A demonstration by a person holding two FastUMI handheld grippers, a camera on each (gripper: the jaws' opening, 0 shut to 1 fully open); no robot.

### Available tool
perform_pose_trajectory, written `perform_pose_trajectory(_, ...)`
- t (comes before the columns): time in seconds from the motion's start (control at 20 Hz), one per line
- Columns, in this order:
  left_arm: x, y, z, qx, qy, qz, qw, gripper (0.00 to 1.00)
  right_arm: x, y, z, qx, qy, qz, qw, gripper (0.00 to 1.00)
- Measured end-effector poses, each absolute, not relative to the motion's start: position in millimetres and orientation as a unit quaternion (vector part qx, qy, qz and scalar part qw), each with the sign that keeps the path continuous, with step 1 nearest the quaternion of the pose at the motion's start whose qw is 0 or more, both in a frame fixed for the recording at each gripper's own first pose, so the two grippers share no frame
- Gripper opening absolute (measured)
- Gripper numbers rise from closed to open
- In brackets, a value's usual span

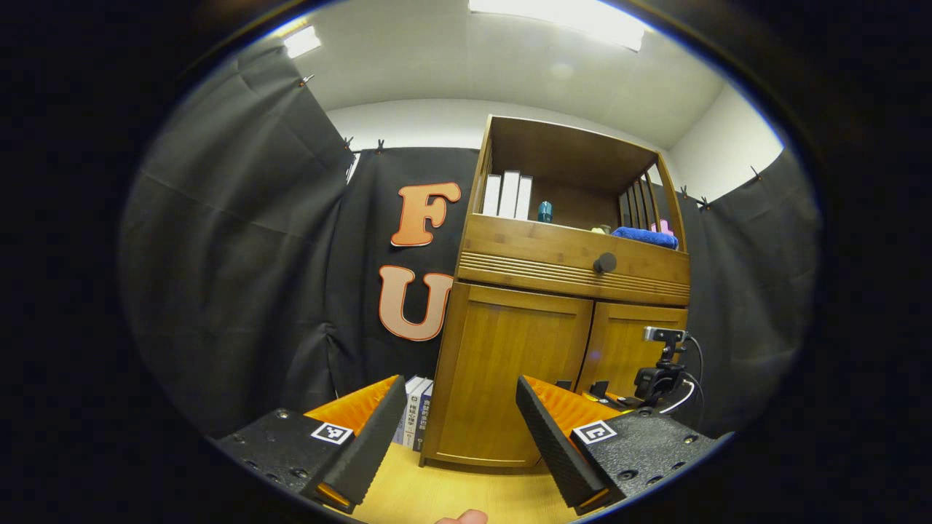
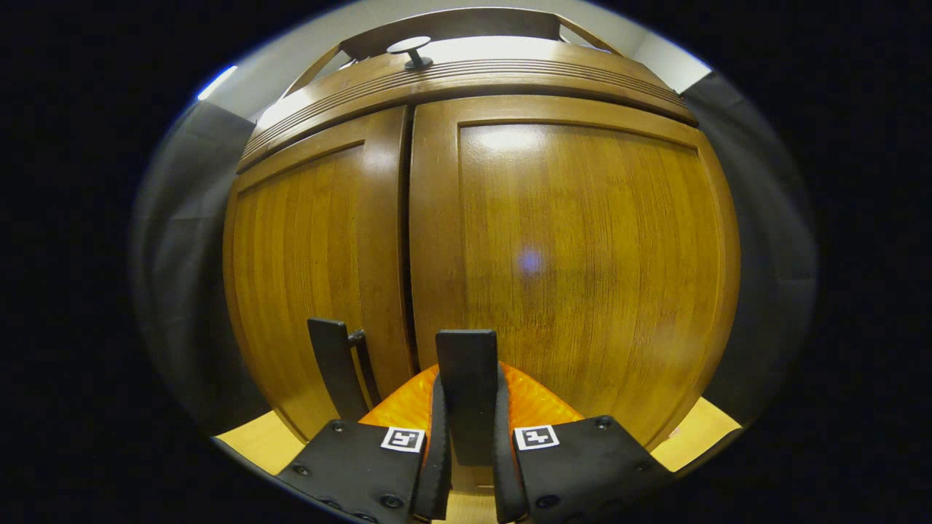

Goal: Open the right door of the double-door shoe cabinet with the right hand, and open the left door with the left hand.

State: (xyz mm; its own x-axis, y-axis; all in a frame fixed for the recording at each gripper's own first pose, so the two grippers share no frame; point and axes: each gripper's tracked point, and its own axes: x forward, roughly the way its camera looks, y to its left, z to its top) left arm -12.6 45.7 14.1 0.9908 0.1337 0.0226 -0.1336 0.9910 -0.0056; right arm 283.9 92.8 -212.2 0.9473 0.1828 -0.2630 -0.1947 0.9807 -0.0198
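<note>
Your right tongs [image 2: 466, 437] clamp the right door's handle [image 2: 466, 378], both doors shut; your left tongs [image 1: 459, 437] hang apart, well back from the shoe cabinet [image 1: 561, 342]

No legible text. Book spines [image 1: 418, 415] beside the shoe cabinet [image 1: 510, 364] carry print too small to read. Square black-and-white markers [image 2: 403, 439] on gripper fingers bear patterns, no words.

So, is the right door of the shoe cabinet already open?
No, the right door sits flush beside the left door, while the right gripper is closed on its black handle.
</note>
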Motion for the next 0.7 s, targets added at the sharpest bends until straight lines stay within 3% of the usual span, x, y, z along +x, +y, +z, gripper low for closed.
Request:
perform_pose_trajectory(0.15,-17.4,48.3,14.4,-0.004,-0.011,0.067,0.998,0.95,284.0,94.2,-213.1,-0.010,0.136,0.096,0.986,0.25)
perform_pose_trajectory(0.35,-26.0,55.5,15.6,0.004,-0.015,0.076,0.997,0.95,281.7,94.2,-212.9,-0.005,0.147,0.098,0.984,0.29)
perform_pose_trajectory(0.65,-32.7,52.0,14.7,0.009,-0.016,0.070,0.997,0.95,263.3,90.3,-202.0,0.015,0.149,0.099,0.984,0.21)
perform_pose_trajectory(0.7,-33.1,50.7,15.3,0.011,-0.017,0.068,0.997,0.95,262.2,90.0,-200.3,0.016,0.148,0.099,0.984,0.29)
